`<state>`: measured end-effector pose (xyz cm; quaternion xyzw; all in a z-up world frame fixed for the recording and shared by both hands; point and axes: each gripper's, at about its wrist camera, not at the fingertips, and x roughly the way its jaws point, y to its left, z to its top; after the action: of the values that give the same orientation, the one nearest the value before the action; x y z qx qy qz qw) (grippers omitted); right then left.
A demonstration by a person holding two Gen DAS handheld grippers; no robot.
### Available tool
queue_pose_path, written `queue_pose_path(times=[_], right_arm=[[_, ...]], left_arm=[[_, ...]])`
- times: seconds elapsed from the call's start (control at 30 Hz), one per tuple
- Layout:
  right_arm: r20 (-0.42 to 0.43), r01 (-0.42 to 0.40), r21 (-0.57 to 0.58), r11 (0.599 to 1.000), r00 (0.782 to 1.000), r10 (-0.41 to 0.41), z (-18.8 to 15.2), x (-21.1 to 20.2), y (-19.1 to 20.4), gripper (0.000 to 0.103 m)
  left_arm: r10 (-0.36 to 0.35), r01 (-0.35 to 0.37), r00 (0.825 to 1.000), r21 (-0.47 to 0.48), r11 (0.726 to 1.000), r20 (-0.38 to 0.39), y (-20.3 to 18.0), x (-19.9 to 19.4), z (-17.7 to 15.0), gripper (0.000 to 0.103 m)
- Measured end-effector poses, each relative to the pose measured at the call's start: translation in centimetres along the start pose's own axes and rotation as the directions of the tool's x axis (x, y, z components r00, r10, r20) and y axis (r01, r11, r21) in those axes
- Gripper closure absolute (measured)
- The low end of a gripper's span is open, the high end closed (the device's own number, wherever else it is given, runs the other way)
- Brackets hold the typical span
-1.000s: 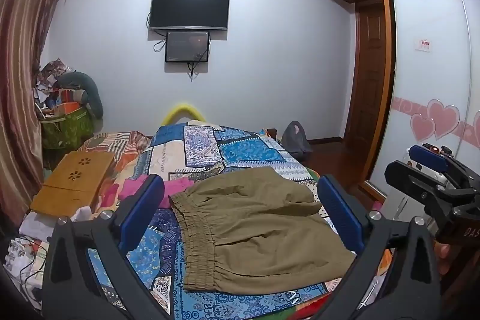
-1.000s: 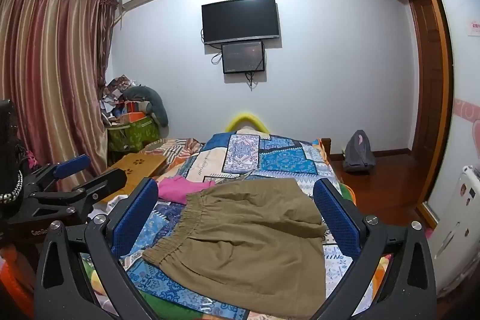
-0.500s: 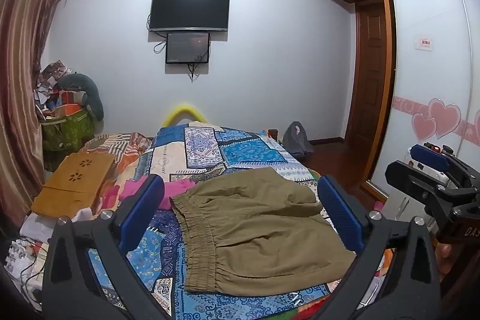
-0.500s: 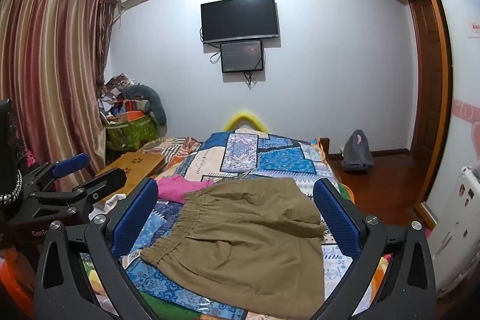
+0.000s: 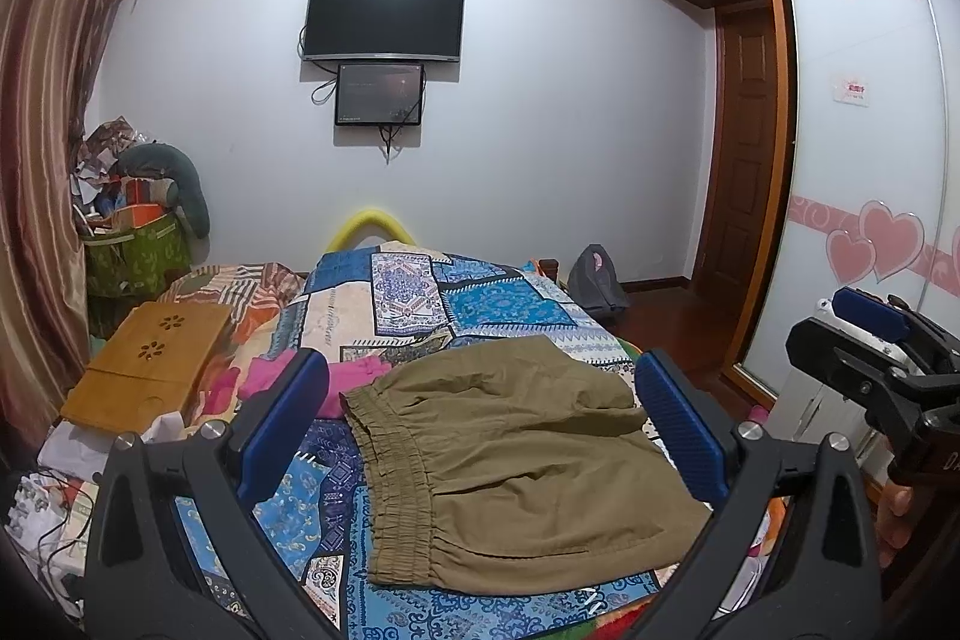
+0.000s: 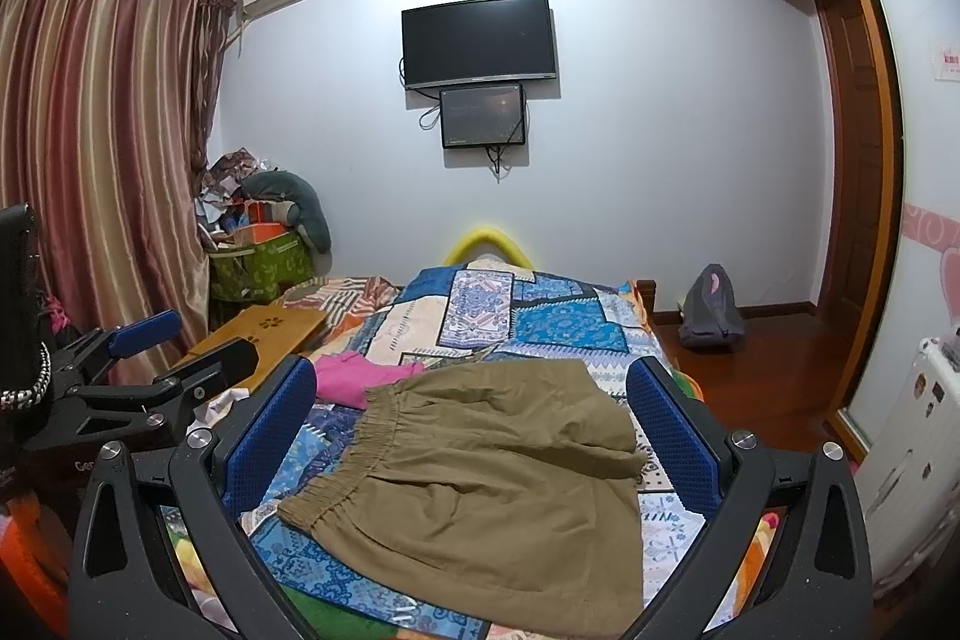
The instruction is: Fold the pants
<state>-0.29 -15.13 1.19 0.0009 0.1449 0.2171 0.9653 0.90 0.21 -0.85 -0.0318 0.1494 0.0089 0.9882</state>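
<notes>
Olive-brown pants (image 5: 516,466) lie on the patterned blue bedspread (image 5: 480,304), elastic waistband to the left, folded into a short wide shape. They also show in the right wrist view (image 6: 480,478). My left gripper (image 5: 480,424) is open and empty, held above the near end of the bed, apart from the pants. My right gripper (image 6: 471,436) is open and empty, likewise above the pants. The right gripper shows at the right edge of the left wrist view (image 5: 870,340); the left gripper shows at the left of the right wrist view (image 6: 162,358).
A pink garment (image 5: 354,376) lies left of the pants. A wooden lap tray (image 5: 150,364) and clutter sit at the bed's left side. A green storage bag (image 5: 135,256) stands by the curtain. A grey backpack (image 5: 594,280) and wardrobe (image 5: 858,160) are at right.
Both views have shifted very slightly; the pants and both grippers stay as they were, jaws open.
</notes>
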Motion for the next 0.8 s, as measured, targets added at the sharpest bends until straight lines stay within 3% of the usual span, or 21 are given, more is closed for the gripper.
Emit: queue_pose_path(times=[0.8], right_arm=[[-0.009,0.011,0.025,1.0,1.0,-0.01,-0.28,-0.02,-0.8,0.0]], left_arm=[[-0.003,0.003,1.0,0.01,1.0,-0.001,-0.22,0.02,-0.05,0.0]])
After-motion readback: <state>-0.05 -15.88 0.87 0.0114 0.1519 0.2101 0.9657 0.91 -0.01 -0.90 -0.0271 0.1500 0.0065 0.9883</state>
